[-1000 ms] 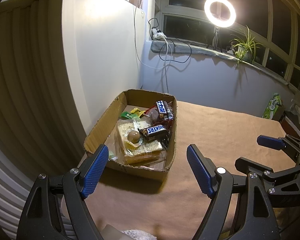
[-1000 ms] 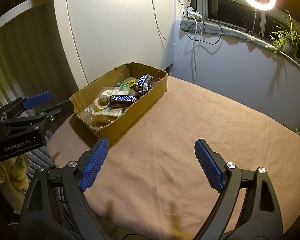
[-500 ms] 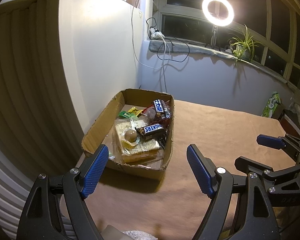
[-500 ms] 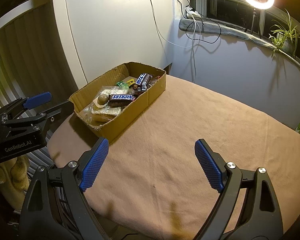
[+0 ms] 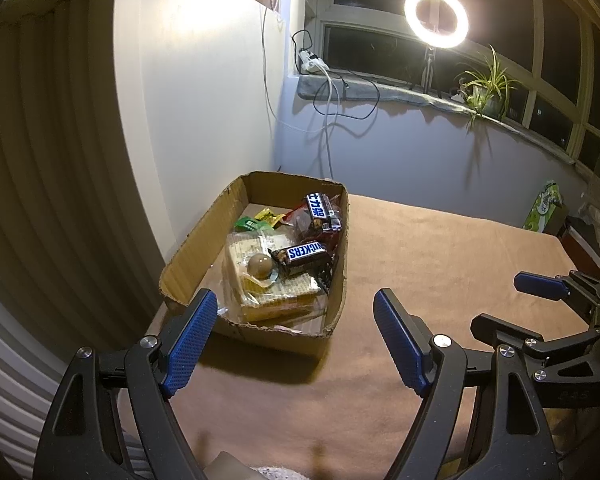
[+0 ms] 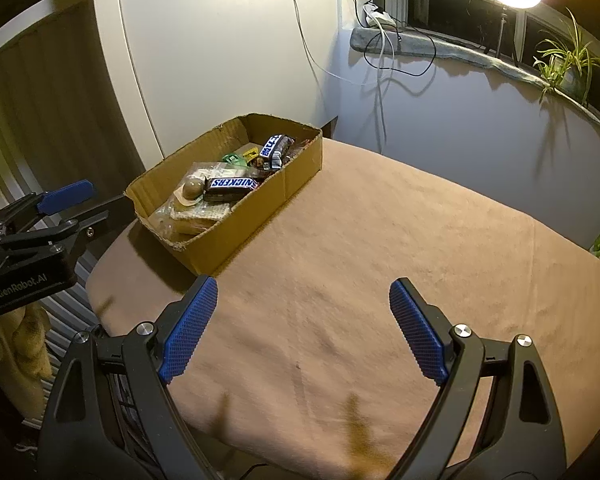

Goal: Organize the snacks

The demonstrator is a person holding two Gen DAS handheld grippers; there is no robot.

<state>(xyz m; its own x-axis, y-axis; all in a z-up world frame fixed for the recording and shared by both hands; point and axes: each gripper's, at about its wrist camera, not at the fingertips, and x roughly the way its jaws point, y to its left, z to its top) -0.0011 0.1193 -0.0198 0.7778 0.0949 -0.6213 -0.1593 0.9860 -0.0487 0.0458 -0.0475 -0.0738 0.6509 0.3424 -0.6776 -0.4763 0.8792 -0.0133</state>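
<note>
Cardboard box (image 5: 256, 248) of snacks, Snickers bar (image 5: 302, 253) on top.

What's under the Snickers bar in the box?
The Snickers bar lies on a clear-wrapped wafer pack, beside a round brown chocolate. Anything beneath that pack is covered.

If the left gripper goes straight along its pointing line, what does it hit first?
Probably the near wall of the cardboard box, just ahead between the open jaws of the left gripper. Nothing lies in between, only bare brown cloth. Depth is unclear; it might clear the rim and land on the snacks.
</note>
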